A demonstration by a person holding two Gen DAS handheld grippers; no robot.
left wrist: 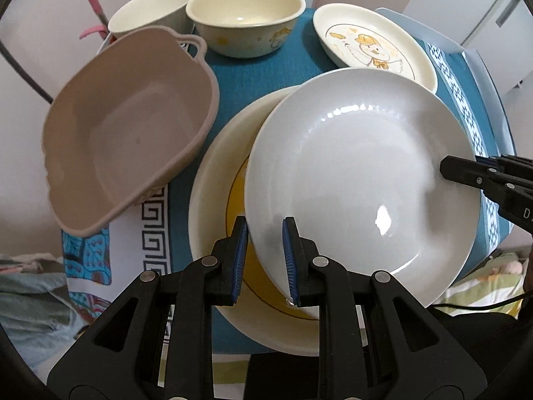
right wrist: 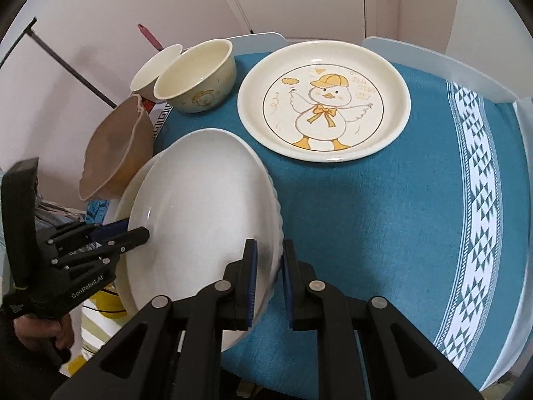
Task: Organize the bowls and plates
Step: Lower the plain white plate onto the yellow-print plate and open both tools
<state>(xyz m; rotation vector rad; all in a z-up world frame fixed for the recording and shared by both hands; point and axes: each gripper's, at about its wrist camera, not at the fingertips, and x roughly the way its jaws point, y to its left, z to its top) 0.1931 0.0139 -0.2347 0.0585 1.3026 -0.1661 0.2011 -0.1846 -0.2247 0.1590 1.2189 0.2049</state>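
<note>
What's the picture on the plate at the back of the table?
A white duck in a yellow cap and bow on the cream duck plate, clearest in the right wrist view.

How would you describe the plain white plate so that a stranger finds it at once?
On the teal tablecloth, look at the near left corner, where both grippers meet. The glossy plain white plate lies tilted over a cream plate with a yellow ring; unlike the duck-printed plate behind, it carries no picture.

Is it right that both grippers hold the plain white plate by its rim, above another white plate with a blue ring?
Nearly. Both the left gripper and right gripper do straddle the plain white plate's rim, but the plate underneath is cream with a yellow ring, not blue, as the left wrist view shows.
</note>
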